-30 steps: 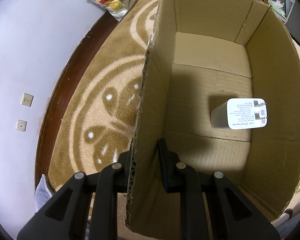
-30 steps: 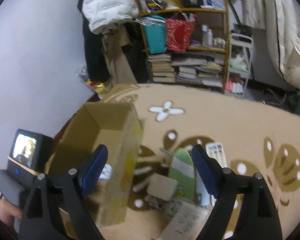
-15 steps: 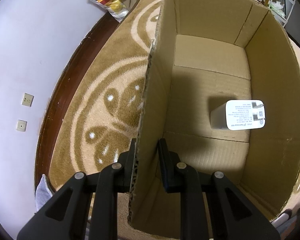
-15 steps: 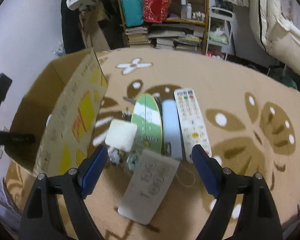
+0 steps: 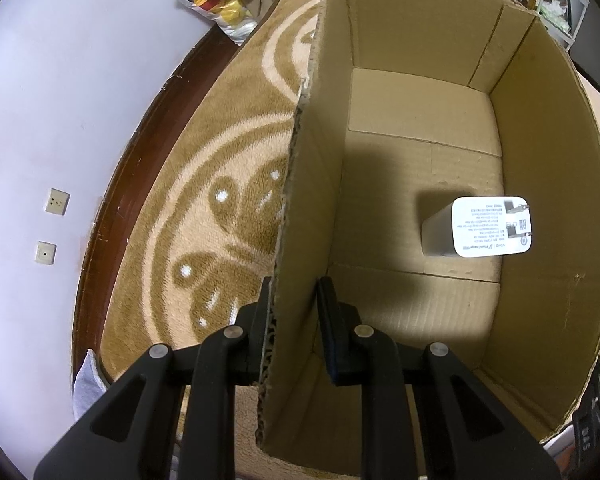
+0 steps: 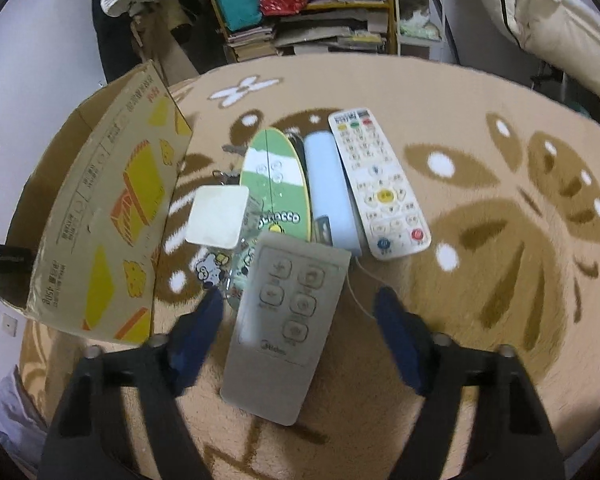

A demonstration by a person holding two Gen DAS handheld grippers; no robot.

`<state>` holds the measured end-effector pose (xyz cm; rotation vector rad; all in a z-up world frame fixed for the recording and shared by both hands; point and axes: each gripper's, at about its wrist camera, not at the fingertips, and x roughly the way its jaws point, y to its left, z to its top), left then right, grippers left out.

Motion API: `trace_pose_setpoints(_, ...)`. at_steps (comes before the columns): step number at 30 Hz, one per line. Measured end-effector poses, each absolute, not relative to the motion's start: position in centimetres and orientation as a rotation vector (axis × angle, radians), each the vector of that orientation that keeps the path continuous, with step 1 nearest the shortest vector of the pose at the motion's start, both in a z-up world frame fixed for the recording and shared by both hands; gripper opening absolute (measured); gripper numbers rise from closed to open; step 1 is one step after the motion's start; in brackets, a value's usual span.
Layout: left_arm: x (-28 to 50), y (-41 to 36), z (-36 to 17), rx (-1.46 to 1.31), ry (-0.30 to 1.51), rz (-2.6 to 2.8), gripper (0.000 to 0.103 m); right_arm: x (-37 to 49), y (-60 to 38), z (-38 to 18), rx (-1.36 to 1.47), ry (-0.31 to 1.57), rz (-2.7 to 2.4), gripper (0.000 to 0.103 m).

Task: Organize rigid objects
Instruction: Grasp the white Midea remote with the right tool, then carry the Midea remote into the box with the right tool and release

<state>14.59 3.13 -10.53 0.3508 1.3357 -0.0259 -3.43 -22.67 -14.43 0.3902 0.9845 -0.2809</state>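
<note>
Right tongs (image 6: 300,308) have dropped over grey remote (image 6: 284,324), closing, not gripping; left tongs (image 5: 296,312) clamp box wall (image 5: 300,220).

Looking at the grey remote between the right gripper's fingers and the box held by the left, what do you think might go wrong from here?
The right gripper is closing around the grey remote, which overlaps the green oval item and lies next to stickers; a finger may snag or shove them.

The left gripper pinches only one thin wall of the cardboard box, so the wall might bend or slip when something is dropped in.
</note>
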Motion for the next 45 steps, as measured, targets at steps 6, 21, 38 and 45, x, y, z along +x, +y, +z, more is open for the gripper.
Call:
trace_pose_setpoints(6,14.6,3.2,-10.5,0.338,1.338,-0.024,0.02,-3.1,-22.3,-15.7,0.398,1.008,-0.262,0.06)
trace_pose_setpoints(21,14.5,3.1,-10.4,0.342,1.332,-0.029,0.019,-3.4,-22.0,-13.7,0.354,0.924,-0.283,0.053)
trace_pose_setpoints(38,14.4,3.1,-10.4,0.34,1.332,-0.03,0.019,0.1,-20.8,-6.3,0.322,0.749,-0.206,0.051)
trace_pose_setpoints(45,14.4,3.2,-10.4,0.337,1.333,-0.03,0.019,2.2,-19.2,-2.1,0.291,0.659,-0.144,0.051)
